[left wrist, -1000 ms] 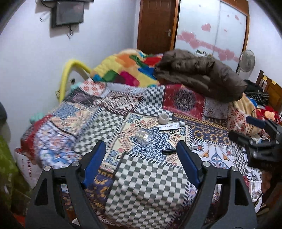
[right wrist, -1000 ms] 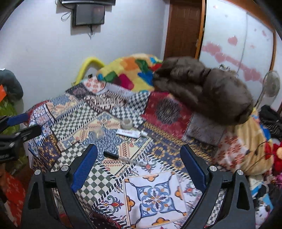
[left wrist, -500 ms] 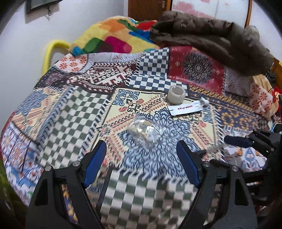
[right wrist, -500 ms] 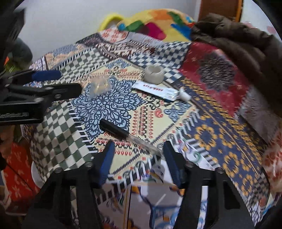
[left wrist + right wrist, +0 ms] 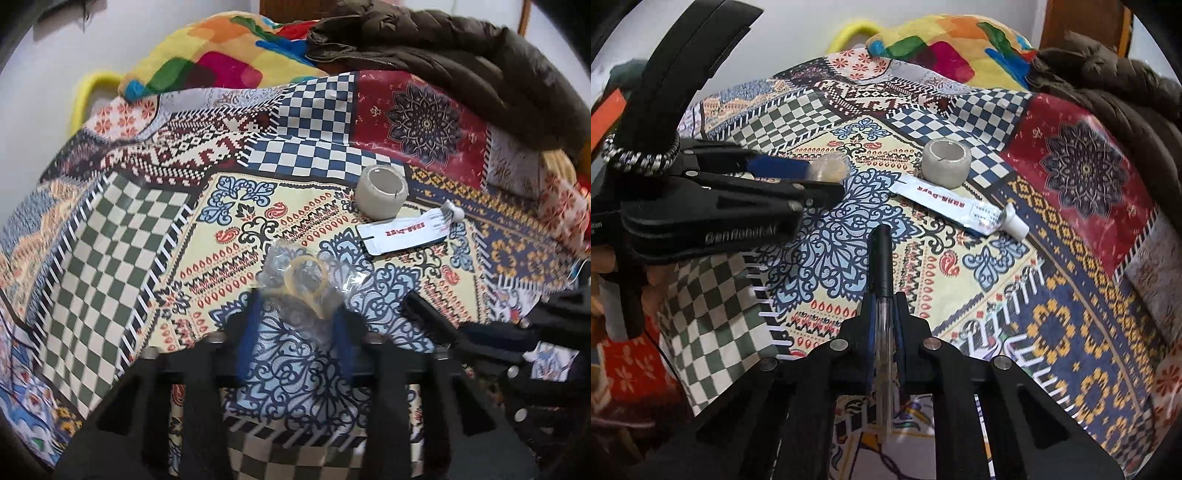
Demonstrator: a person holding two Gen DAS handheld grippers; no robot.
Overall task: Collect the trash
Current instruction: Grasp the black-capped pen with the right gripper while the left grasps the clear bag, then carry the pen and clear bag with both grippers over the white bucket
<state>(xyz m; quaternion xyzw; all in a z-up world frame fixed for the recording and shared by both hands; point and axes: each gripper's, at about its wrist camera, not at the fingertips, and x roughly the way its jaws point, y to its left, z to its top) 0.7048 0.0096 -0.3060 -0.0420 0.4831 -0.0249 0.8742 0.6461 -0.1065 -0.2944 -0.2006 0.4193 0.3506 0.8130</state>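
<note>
Pen (image 5: 884, 291) between right tool (image 5: 884, 295) pads

I see a soft cloth quilt (image 5: 122, 229) with many printed patches. The crinkly clear plastic wrapper (image 5: 303, 280) looks shiny. My pen (image 5: 884, 280) has a matt black cap and a clear plastic body. The tube (image 5: 956, 210) is smooth and a bit glossy. The tape roll (image 5: 382, 190) looks dull. The brown jacket (image 5: 443, 55) is puffy cloth.
</note>
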